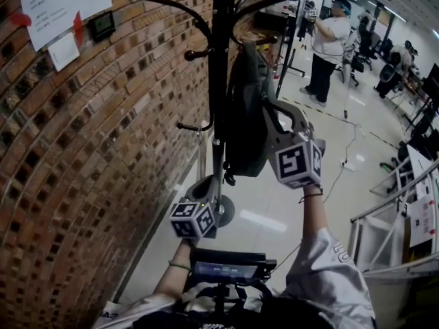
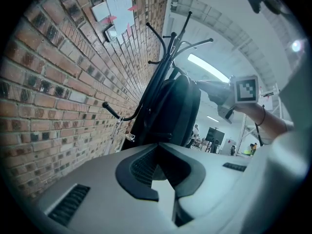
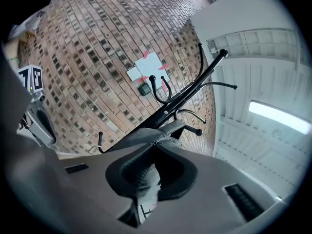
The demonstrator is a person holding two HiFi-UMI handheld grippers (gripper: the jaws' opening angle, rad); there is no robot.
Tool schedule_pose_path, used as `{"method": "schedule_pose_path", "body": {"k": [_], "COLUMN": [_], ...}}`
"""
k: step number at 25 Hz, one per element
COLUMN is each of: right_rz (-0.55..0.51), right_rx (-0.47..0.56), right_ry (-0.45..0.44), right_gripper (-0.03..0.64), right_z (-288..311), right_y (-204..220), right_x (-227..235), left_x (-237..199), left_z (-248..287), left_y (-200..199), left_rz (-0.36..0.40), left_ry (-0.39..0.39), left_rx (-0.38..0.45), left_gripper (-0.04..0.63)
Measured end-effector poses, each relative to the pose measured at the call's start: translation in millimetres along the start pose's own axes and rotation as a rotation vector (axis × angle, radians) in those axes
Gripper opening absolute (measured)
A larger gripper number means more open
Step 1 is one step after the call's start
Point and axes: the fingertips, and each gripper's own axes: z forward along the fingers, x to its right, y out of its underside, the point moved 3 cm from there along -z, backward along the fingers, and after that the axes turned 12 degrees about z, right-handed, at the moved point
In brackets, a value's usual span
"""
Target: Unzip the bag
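A dark grey fabric backpack [image 1: 244, 118] hangs by its top from a hook of a black metal coat stand [image 1: 221, 53], which stands close beside a red-brown brick wall [image 1: 82, 156]. The right gripper [image 3: 155, 145] is raised against the side of the backpack that faces away from the wall. Its jaws are pressed together, with their tips pinching the backpack at its zip seam. The left gripper [image 2: 158, 146] sits lower, near the stand's pole and apart from the backpack, its jaws pressed together on nothing.
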Motion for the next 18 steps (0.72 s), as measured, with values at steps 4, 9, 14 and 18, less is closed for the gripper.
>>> {"method": "schedule_pose_path", "body": {"k": [4, 9, 14, 18], "right_rz": [-0.010, -0.055, -0.100, -0.121], "right_rx": [-0.028, -0.023, -0.044, -0.054], "right_ry": [-0.043, -0.054, -0.067, -0.071], "right_gripper": [0.009, 0.008, 0.008, 0.008], "right_z": [-3.6, -8.2, -11.7, -14.1], "right_y": [-1.3, -0.4, 0.4, 1.4], "right_x": [-0.4, -4.8, -10.8, -14.1], "left_x": [1.0, 3.0, 5.9, 7.0], "left_z": [1.9, 3.8, 4.0, 2.9], "left_y": [1.8, 2.2, 4.2, 4.4], "left_rz": [-0.003, -0.004, -0.004, -0.007], "left_ry": [0.003, 0.008, 0.011, 0.011], "left_rx": [-0.005, -0.011, -0.014, -0.017], "left_gripper": [0.008, 0.008, 0.008, 0.008]}}
